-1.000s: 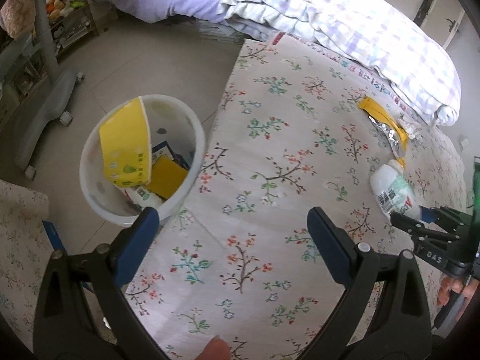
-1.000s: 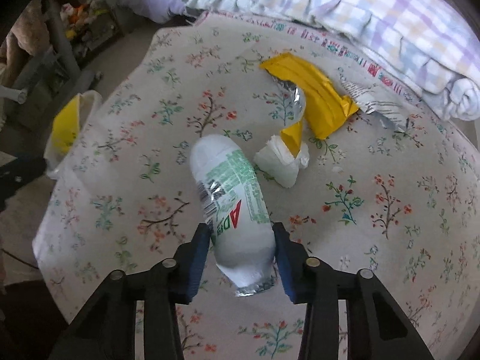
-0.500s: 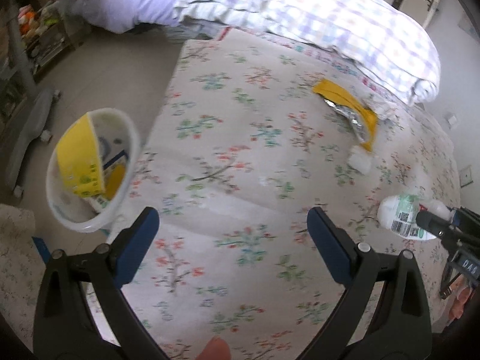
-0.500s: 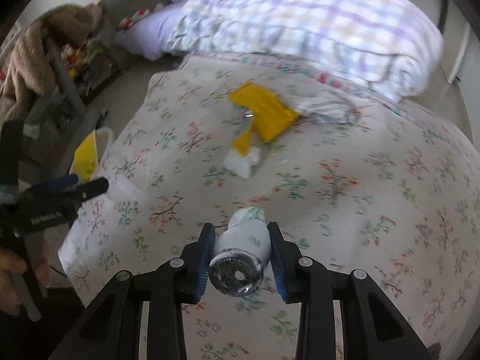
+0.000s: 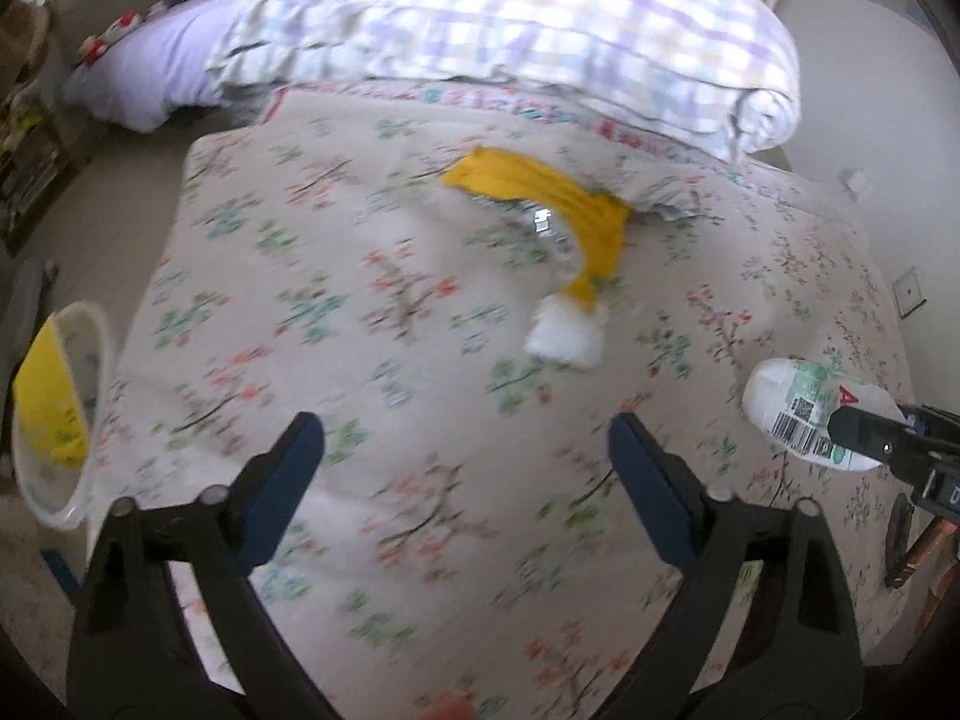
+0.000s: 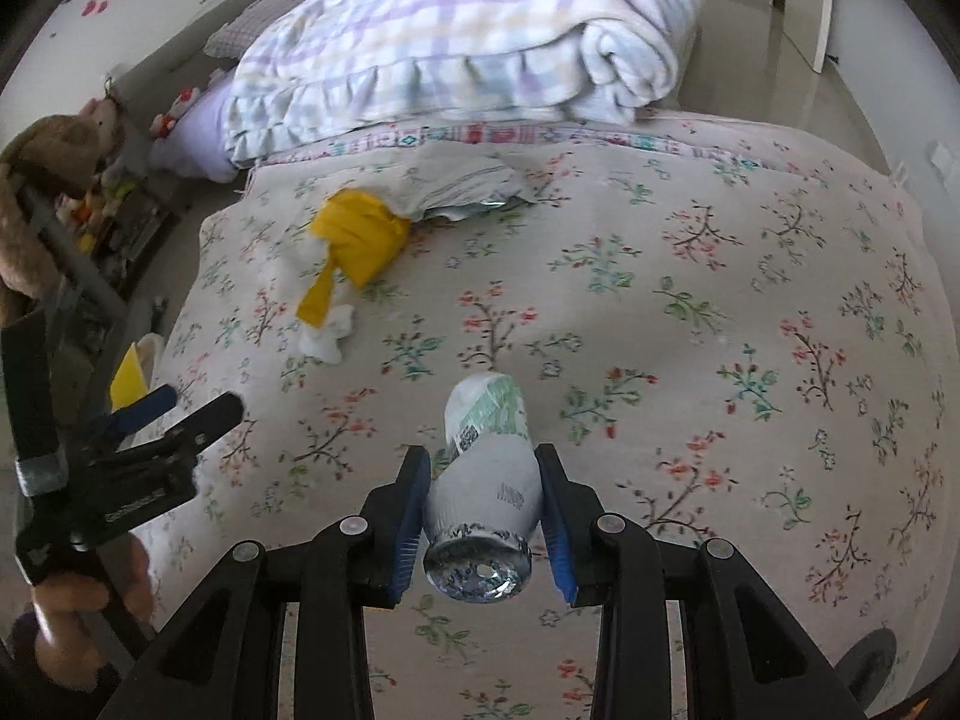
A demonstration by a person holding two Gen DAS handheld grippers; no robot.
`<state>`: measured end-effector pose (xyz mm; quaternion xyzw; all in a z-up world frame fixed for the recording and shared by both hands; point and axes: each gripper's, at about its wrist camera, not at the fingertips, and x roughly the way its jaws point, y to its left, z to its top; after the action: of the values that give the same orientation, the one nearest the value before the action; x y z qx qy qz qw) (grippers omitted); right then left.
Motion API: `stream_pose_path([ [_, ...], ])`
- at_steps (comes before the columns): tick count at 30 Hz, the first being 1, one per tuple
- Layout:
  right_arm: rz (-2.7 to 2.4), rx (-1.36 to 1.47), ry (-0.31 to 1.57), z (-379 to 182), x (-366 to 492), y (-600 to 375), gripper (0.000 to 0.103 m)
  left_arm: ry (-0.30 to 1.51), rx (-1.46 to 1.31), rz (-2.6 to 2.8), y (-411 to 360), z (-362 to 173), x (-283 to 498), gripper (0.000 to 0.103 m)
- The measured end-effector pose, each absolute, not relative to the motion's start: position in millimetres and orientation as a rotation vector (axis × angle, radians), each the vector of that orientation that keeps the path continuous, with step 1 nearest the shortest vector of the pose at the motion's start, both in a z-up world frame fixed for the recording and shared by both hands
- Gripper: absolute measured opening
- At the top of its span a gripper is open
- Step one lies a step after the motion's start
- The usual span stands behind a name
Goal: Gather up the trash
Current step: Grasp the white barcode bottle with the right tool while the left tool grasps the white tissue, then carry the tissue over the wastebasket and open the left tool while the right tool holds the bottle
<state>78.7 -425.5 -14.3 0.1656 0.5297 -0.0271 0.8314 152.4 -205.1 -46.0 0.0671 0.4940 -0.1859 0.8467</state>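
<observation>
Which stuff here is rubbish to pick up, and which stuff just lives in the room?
Rubbish job:
white bottle, gripped by the right gripper
yellow wrapper
crumpled tissue
silver wrapper
white bin

Just there:
checked quilt
floral bedcover
brown soft toy

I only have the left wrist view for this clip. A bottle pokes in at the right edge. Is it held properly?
Observer: Yes. The right wrist view shows the right gripper shut on the bottle, pads on both sides, foil-sealed end towards the camera.
Operator: Anything behind the yellow wrapper?
Observer: A crumpled white printed bag lies tucked against the yellow wrapper.
Operator: What is my own gripper doing?
Observer: The left gripper is closing a little, with nothing between its jaws.
</observation>
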Motion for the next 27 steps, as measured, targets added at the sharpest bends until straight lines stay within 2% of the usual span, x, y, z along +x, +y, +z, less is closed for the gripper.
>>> stream_pose_path([
  [2,-0.060,0.356,1.120,-14,78,-429,0.036,1.026,0.156,-0.418,-219,-52,155,0.081],
  [7,-0.060,0.370,1.123,-17,80,-434,0.036,0.996,0.197,-0.421,-242,-63,160,0.072],
  [10,-0.058,0.375,1.125,-18,81,-436,0.036,0.990,0.199,-0.422,-249,-69,164,0.058],
  [13,-0.056,0.375,1.127,-19,81,-437,0.036,0.986,0.192,-0.429,-253,-73,166,0.051],
  [18,-0.060,0.379,1.133,-22,80,-440,0.036,0.993,0.179,-0.447,-258,-79,170,0.030],
  [20,-0.062,0.380,1.133,-22,79,-441,0.036,0.994,0.171,-0.448,-258,-79,171,0.015],
  [27,-0.066,0.395,1.119,-18,76,-446,0.036,1.033,0.092,-0.473,-248,-74,172,0.011],
])
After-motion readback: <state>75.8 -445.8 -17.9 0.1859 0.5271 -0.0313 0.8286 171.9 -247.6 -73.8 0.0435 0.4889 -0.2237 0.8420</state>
